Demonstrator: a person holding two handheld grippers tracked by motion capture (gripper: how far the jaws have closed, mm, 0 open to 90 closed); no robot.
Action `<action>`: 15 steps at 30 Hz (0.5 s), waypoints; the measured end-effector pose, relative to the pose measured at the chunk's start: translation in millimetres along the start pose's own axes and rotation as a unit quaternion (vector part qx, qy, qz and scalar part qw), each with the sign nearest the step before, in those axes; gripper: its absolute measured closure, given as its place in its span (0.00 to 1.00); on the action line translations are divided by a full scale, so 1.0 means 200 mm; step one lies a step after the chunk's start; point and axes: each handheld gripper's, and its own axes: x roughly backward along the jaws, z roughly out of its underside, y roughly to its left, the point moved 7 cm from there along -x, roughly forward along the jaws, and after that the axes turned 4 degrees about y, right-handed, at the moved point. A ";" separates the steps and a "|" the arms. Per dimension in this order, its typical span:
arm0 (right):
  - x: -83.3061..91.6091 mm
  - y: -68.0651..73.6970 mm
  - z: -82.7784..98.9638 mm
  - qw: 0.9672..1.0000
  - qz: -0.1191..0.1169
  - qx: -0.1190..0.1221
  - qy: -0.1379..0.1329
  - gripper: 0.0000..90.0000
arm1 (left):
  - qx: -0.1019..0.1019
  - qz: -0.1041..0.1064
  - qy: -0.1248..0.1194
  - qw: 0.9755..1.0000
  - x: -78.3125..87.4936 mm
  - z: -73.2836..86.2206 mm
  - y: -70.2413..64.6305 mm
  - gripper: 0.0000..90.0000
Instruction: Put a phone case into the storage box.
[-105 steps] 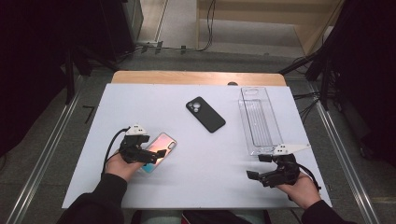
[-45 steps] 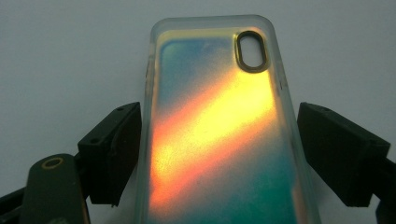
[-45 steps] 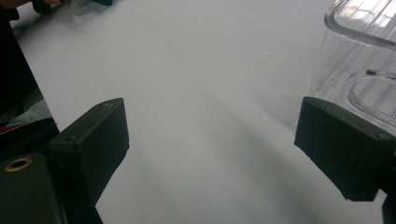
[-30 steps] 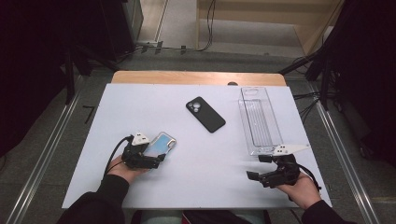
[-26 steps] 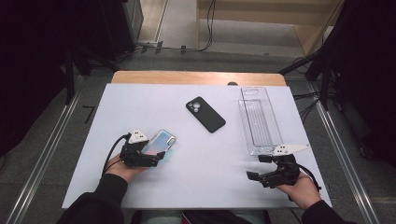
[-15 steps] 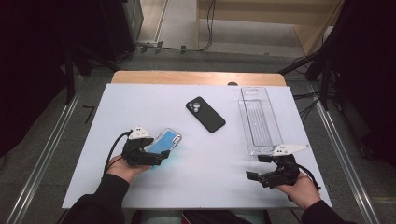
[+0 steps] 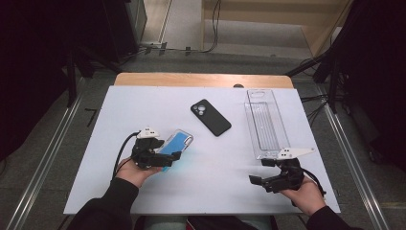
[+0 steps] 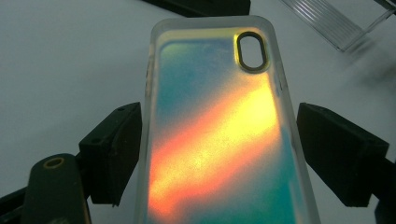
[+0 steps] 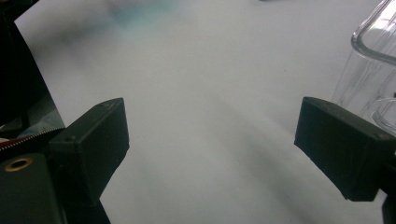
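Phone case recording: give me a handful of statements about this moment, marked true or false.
1. The iridescent phone case sits between the pads of the left gripper. True.
2. The right gripper holds the black phone. False: its jaws stand open with nothing between them, and the phone lies alone in the middle of the table.
3. The clear plastic tray lies on the table's right side, beyond the right gripper. True.
4. The phone case is fitted on the black phone. False: the two are apart, and the case is empty.
5. The black phone lies with its camera side up. True.
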 end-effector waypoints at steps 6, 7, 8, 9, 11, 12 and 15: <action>0.00 0.01 -0.03 1.000 0.005 -0.012 -0.010 0.09 | 0.007 0.009 -0.001 1.000 -0.05 -0.04 -0.05 0.19; 0.00 0.01 -0.04 1.000 0.006 -0.017 -0.012 0.09 | 0.013 0.015 -0.004 1.000 -0.07 -0.05 -0.07 0.19; 0.00 0.01 -0.05 1.000 0.005 -0.020 -0.014 0.09 | 0.016 0.017 -0.006 1.000 -0.08 -0.06 -0.08 0.19; 0.00 0.02 -0.06 1.000 0.006 -0.021 -0.015 0.09 | 0.016 0.017 -0.006 1.000 -0.08 -0.06 -0.08 0.19; -0.01 0.03 -0.08 1.000 0.007 -0.019 -0.019 0.09 | 0.024 0.020 -0.017 0.999 -0.10 -0.08 -0.10 0.19; -0.01 0.03 -0.08 1.000 0.007 -0.019 -0.019 0.09 | 0.024 0.020 -0.017 0.999 -0.10 -0.08 -0.10 0.19; -0.01 0.04 -0.11 0.999 0.005 -0.025 -0.027 0.09 | 0.033 0.018 -0.029 0.999 -0.11 -0.09 -0.11 0.19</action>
